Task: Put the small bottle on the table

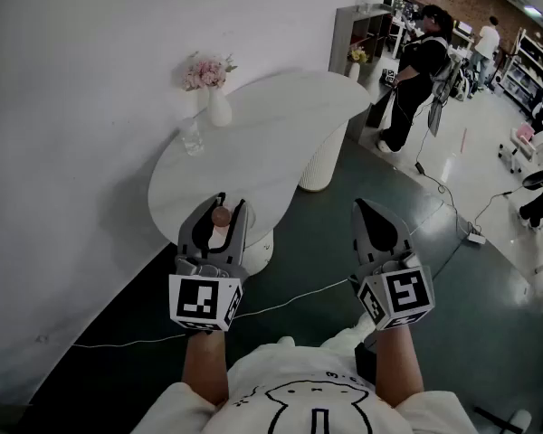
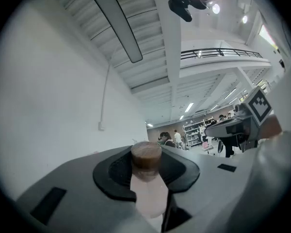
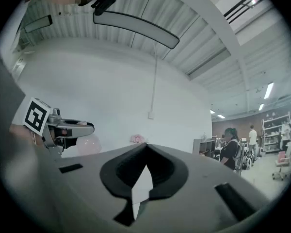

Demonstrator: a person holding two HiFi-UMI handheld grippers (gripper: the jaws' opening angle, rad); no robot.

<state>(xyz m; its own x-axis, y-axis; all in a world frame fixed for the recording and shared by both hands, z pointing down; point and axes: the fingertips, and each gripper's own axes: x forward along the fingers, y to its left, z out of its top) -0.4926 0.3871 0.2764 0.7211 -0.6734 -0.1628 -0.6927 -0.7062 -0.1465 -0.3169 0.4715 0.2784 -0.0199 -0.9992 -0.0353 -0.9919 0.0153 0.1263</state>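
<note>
The left hand-held gripper point(image 1: 223, 208) is gripping the small pale pink bottle with a brown cap point(image 2: 148, 188) by its body. It is holding the bottle upright, probably so it can be stood down as it is. The bottle is hanging in the air, seemingly over the near end of the white curved-top bench point(image 1: 281, 134), well short of the white flower vase point(image 1: 217, 107). The right hand-held gripper point(image 1: 360, 208) is hovering beside it over the floor, jaws pinched together on nothing and apparently idle.

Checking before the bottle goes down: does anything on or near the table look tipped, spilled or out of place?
Nothing spilled or tipped: the vase and glass stand upright on the table, and the small bottle sits upright in the left gripper. Only a white cable trails across the floor.
</note>
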